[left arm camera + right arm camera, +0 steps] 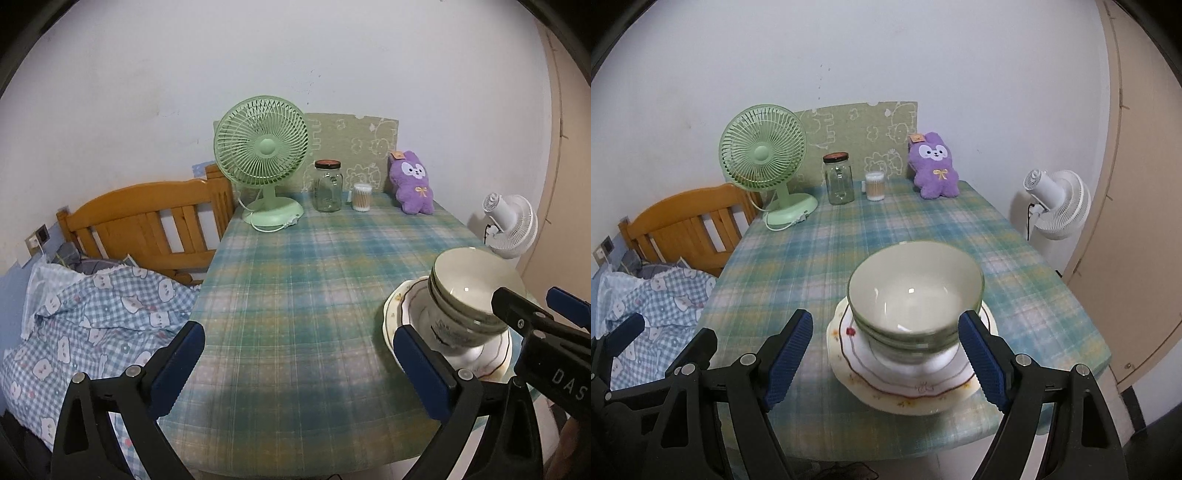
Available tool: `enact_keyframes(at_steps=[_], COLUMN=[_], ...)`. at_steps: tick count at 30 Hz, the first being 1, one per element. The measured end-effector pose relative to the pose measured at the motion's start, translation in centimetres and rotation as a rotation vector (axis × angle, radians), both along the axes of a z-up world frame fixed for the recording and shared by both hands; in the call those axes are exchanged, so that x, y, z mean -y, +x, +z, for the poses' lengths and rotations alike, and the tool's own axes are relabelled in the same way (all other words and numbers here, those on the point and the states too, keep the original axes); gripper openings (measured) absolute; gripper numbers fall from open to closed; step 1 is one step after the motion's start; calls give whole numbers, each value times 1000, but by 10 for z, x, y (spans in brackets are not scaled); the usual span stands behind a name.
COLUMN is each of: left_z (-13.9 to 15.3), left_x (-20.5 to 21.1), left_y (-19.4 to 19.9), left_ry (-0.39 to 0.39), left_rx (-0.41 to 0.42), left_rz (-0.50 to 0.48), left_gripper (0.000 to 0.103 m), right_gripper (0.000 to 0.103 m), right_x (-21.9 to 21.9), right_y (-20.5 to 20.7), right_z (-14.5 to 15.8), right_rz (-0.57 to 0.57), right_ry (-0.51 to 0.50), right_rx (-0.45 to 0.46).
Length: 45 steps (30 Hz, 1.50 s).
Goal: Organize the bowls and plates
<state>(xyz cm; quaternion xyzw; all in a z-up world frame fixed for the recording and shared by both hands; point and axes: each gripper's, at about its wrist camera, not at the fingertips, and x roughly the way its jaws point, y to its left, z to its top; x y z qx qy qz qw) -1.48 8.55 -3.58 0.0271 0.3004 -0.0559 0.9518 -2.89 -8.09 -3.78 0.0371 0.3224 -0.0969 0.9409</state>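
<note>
Plaid-clothed table against white wall

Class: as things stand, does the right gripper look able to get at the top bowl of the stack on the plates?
Probably yes. The right gripper stands open with nothing between it and the top bowl, which sits uppermost on the plates. The left gripper is off to the side, clear of that path.

green fan, glass jar, purple plush
</note>
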Motion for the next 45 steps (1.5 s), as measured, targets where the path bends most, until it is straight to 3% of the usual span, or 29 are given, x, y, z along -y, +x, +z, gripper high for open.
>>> enact_keyframes(at_steps=[13, 45], left_z=[-16, -4], left_x=[-17, -15], left_y=[-24, -31], left_ry=[-47, -61], left_rx=[18, 55], left_rz=[36, 30], left_gripper=[103, 103], right_gripper=[84, 86], right_x=[-8, -12], right_y=[-33, -36], right_z=[-24, -15], right_rz=[2, 17], right_ry=[-30, -26], right_rx=[24, 45])
